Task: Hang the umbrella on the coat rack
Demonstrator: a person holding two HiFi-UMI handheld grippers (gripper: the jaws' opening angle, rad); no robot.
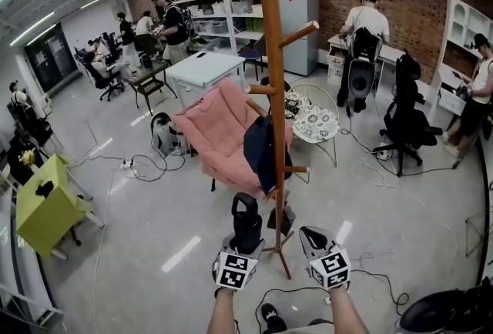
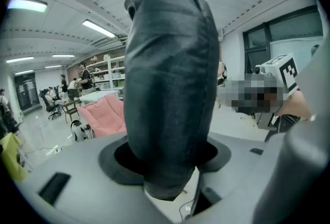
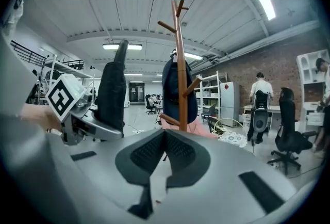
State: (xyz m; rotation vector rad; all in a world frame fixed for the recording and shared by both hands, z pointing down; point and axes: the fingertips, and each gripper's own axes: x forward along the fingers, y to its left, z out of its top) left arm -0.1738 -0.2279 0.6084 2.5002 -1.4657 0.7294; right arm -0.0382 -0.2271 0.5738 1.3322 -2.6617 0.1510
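A folded black umbrella (image 1: 246, 221) in its sleeve stands upright in my left gripper (image 1: 245, 242), whose jaws are shut on its lower end. In the left gripper view the umbrella (image 2: 170, 78) fills the middle, rising from between the jaws, with its handle loop at the top. The wooden coat rack (image 1: 269, 94) stands just ahead and slightly right, with a dark blue garment (image 1: 260, 148) on a low peg. My right gripper (image 1: 312, 236) is beside the rack's base, its pads together on nothing. From the right gripper view the rack (image 3: 180, 63) is straight ahead, with the umbrella (image 3: 112, 94) to its left.
A pink lounge chair (image 1: 216, 128) sits behind the rack, with a wire chair with a patterned cushion (image 1: 316, 123) to its right. Cables trail across the floor (image 1: 146, 167). Several people work at desks and shelves along the back wall. A green box (image 1: 46, 202) stands at the left.
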